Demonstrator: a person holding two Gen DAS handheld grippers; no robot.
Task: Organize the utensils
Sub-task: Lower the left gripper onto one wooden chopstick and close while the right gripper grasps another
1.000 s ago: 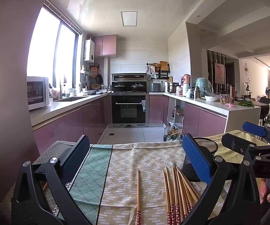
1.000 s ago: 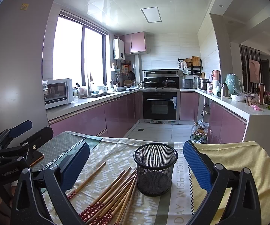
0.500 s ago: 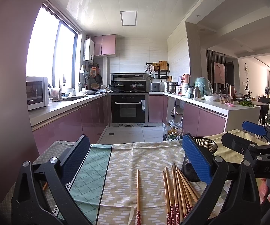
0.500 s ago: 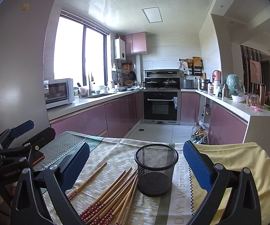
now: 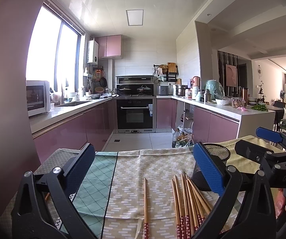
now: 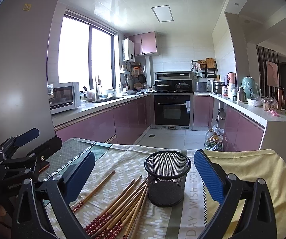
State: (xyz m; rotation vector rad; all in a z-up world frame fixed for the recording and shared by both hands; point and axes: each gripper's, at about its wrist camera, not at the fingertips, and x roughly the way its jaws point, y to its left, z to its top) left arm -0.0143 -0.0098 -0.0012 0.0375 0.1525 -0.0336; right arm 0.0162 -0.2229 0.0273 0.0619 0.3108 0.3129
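Fingers flanking mesh cup, chopsticks beside

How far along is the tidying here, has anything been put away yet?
Nothing is done: the mesh cup looks empty. Both tools, left and right, are open and hold nothing. All the chopsticks still lie on the cloth, one lying apart.

Chopsticks run off the bottom edge in both views, so their red ends are cut. Left view's blue finger pad hides half the mesh cup.
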